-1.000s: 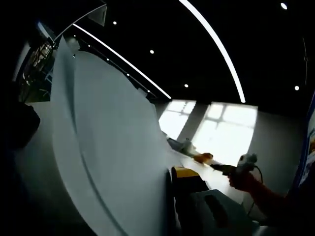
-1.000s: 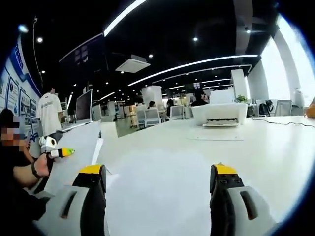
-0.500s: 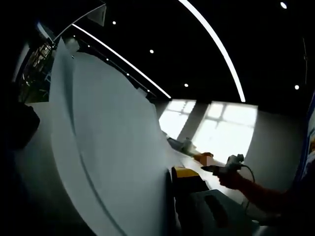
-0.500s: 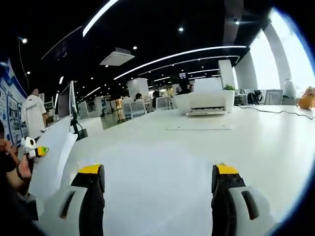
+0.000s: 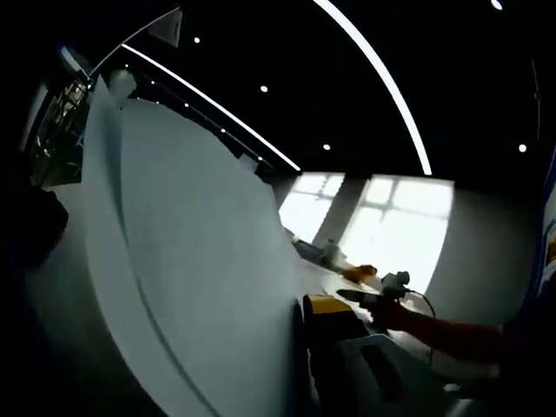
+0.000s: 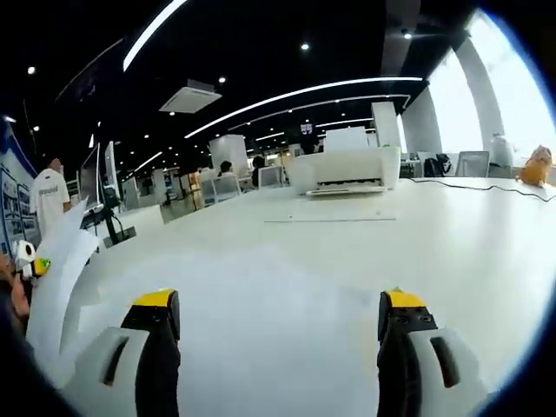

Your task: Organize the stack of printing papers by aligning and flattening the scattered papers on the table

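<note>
Lifting paper sheets [image 5: 200,278] upright for squaring on white table [image 6: 452,234].
Left gripper [image 5: 300,365] clamped on sheets; right gripper [image 6: 278,347] spread wide, empty, low over table.

Open-plan office, dark ceiling with curved light strips [image 6: 287,94], bright windows [image 5: 382,230], white printer [image 6: 343,169], monitor [image 6: 111,178]

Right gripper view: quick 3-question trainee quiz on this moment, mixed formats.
1. True or false: the right gripper is shut on a sheet.
2. What white machine sits at the far end of the table? A) printer B) kettle C) fan
3. Fill in: the left gripper holds up a stack of ____.

Key:
1. False; its jaws stand wide apart with nothing between.
2. A, the printer.
3. papers.
</note>
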Demonstrator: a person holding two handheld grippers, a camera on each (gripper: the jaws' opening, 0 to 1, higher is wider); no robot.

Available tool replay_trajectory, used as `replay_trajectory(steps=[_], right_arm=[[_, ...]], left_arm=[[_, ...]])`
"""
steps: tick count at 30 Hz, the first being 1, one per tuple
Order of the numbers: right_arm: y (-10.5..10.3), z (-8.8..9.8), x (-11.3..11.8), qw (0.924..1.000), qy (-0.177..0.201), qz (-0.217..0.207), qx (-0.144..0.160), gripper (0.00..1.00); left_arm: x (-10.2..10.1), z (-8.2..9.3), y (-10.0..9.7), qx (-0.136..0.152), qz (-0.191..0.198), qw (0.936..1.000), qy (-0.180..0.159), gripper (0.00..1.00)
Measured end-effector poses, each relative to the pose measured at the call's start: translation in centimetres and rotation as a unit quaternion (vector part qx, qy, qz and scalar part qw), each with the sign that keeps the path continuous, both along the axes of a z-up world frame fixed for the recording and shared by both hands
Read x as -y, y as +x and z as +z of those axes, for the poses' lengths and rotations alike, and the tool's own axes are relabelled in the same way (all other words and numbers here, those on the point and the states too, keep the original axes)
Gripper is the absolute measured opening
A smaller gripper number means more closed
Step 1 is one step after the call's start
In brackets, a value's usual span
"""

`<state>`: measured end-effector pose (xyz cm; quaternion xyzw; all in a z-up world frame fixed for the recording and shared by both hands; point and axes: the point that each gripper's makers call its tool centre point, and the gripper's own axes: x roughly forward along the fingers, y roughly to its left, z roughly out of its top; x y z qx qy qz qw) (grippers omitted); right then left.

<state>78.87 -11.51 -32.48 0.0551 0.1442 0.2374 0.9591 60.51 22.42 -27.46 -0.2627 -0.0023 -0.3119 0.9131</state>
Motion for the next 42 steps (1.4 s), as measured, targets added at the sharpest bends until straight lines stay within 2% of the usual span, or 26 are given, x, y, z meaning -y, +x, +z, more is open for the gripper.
replay_trajectory(steps=[6, 10, 13, 15, 24, 26, 30, 34, 42], right_arm=[[0.1, -0.9, -0.4, 0.9992, -0.040, 0.008, -0.004, 0.90], [0.0, -2.1, -0.6, 0.9963, -0.083, 0.018, -0.012, 0.90], [-0.5, -3.6, -0.7, 0.9922, -0.115, 0.027, -0.039, 0.89], [0.0, -2.8, -0.9, 0.9939, -0.105, 0.029, -0.018, 0.88], [-0.1, -2.9, -1.0, 0.9939, -0.104, 0.033, -0.018, 0.81], [0.0, -2.9, -0.8, 0.9940, -0.104, 0.029, -0.019, 0.74], [0.2, -2.5, -0.5, 0.9943, -0.102, 0.028, -0.014, 0.51], [0.2, -2.3, -0.4, 0.9944, -0.102, 0.024, -0.013, 0.43], [0.0, -1.8, 0.1, 0.9899, -0.139, 0.007, 0.027, 0.42]], left_arm=[[-0.2, 0.0, 0.1, 0.000, -0.001, 1.0000, 0.000, 0.10], [-0.3, -0.1, 0.2, 0.000, -0.001, 1.0000, -0.001, 0.10], [-0.3, 0.0, 0.2, -0.001, -0.002, 1.0000, -0.002, 0.10], [-0.4, 0.0, 0.2, -0.001, -0.003, 1.0000, -0.005, 0.10], [-0.3, 0.0, 0.1, -0.001, -0.005, 1.0000, -0.006, 0.10], [-0.2, 0.0, 0.1, -0.001, -0.006, 1.0000, -0.007, 0.10], [-0.2, -0.1, 0.1, -0.001, -0.006, 1.0000, -0.006, 0.10], [-0.1, -0.1, 0.1, -0.001, -0.006, 1.0000, -0.005, 0.10], [-0.5, -0.3, 0.3, 0.001, -0.004, 1.0000, 0.003, 0.10]])
